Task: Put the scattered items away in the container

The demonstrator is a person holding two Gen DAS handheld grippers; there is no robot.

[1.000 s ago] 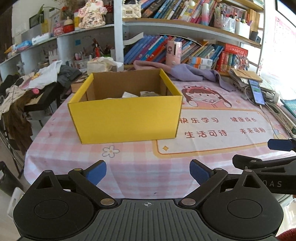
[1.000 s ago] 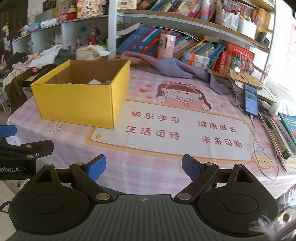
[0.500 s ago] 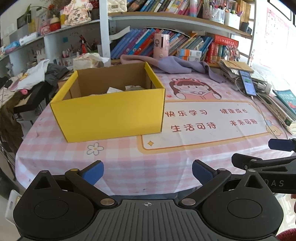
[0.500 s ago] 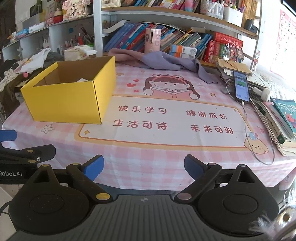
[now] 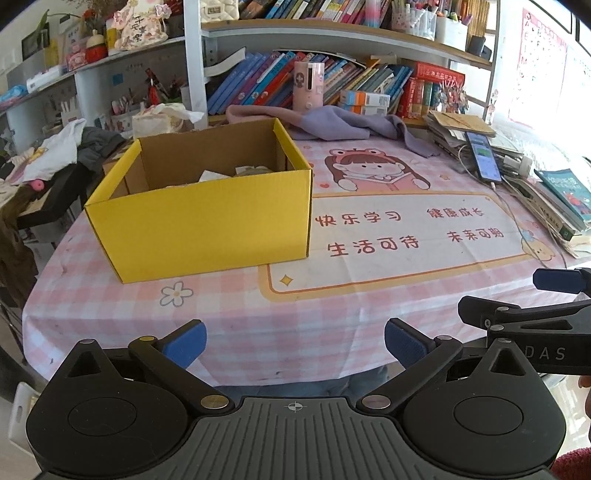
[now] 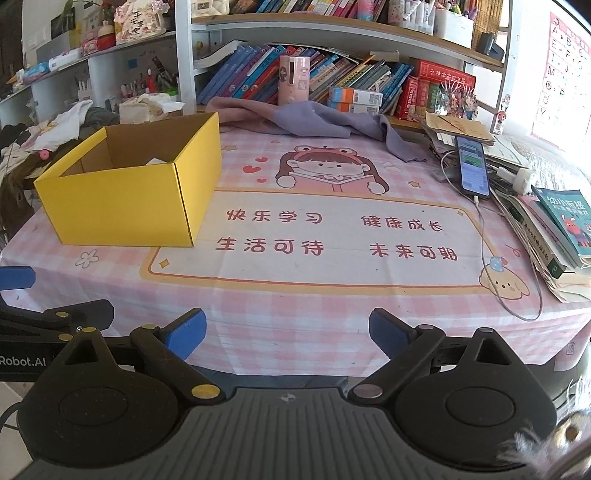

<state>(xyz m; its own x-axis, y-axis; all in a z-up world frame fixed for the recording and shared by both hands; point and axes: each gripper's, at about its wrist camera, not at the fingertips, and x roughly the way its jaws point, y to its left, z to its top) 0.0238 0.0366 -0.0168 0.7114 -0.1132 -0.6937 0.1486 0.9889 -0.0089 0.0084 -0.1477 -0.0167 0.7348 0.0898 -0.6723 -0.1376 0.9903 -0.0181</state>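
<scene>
On the pink tablecloth (image 5: 236,325) stood the yellow box (image 5: 207,225); left gripper (image 5: 295,341) and right gripper (image 6: 287,328) hung apart, empty, the right's jaws having just widened.

Both wrist views look from the surface's (image 5: 332,321) near edge, tilted down toward the far bookshelf (image 6: 332,22). The left view sits nearer the yellow box (image 5: 199,225); both share box and printed cloth (image 6: 332,236).

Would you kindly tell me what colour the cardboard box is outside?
Bright yellow outside, plain brown inside; the box shows best in the left wrist view.
</scene>
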